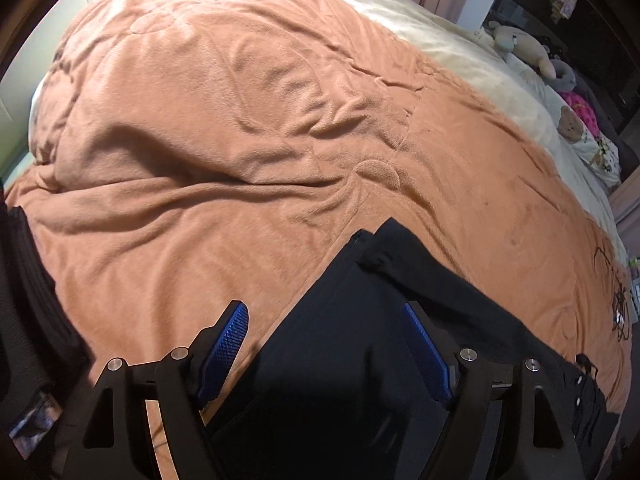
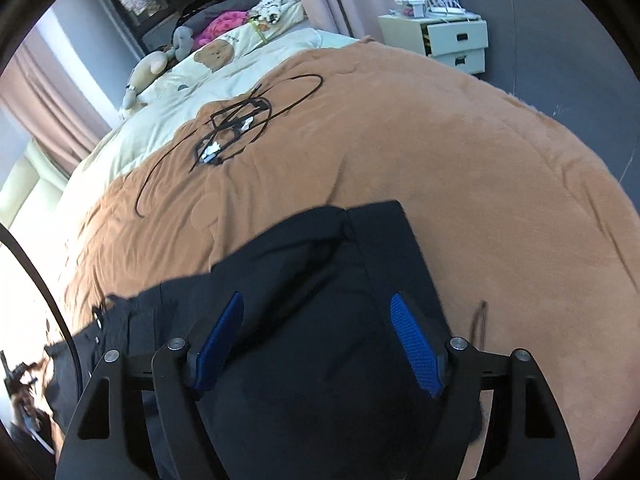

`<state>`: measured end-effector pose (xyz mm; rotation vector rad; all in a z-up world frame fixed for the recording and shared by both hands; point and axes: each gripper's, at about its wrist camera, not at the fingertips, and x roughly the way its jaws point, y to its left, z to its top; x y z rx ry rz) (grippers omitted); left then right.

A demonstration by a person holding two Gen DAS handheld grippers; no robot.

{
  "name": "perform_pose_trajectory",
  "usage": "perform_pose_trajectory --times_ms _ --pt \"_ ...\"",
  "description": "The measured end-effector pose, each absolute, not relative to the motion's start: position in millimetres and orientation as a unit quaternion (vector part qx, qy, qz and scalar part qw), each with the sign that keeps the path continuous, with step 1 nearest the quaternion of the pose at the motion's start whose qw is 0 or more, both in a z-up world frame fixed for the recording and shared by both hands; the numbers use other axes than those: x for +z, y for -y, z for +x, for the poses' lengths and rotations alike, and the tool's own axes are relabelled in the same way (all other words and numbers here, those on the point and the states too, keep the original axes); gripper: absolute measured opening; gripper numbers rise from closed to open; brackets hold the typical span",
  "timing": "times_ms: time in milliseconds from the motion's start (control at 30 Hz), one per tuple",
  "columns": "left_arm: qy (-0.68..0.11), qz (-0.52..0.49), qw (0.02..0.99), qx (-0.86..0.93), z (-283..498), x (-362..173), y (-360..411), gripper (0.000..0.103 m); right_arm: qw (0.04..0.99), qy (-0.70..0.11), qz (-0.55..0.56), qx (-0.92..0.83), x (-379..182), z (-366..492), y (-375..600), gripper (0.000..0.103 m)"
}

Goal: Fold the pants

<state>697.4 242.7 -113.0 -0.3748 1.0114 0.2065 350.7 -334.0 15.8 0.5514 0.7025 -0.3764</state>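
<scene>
Two hand-held grippers, left [image 1: 326, 354] and right [image 2: 318, 344], hang released above dark folded pants [image 2: 320, 280] lying on the bed's orange blanket [image 2: 460, 160]; black cables [image 2: 236, 120] rest nearby.

A rumpled brown blanket [image 2: 400, 168] covers the bed, a black wire hanger [image 2: 236, 120] lying on it. Beyond sit a teddy-print pillow [image 2: 216, 54], a plush toy [image 1: 524, 46] and a pale drawer unit [image 2: 452, 42].
</scene>
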Motion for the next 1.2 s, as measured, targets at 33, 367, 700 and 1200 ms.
perform_pose_trajectory --times_ms 33,367,700,1200 --pt "-0.479 -0.179 0.854 0.095 692 -111 -243 0.08 0.885 -0.337 0.263 -0.182 17 346 330 0.075" --pt "-0.486 -0.188 0.85 0.084 624 -109 -248 0.054 0.888 -0.327 0.278 -0.164 15 291 313 0.075" --pt "-0.494 -0.23 0.835 0.075 584 -132 -249 0.044 0.878 -0.331 0.314 -0.149 1 252 311 0.075" --pt "-0.511 -0.274 0.811 0.074 594 -183 -244 0.044 0.83 -0.34 0.426 -0.12 -44 257 335 0.075"
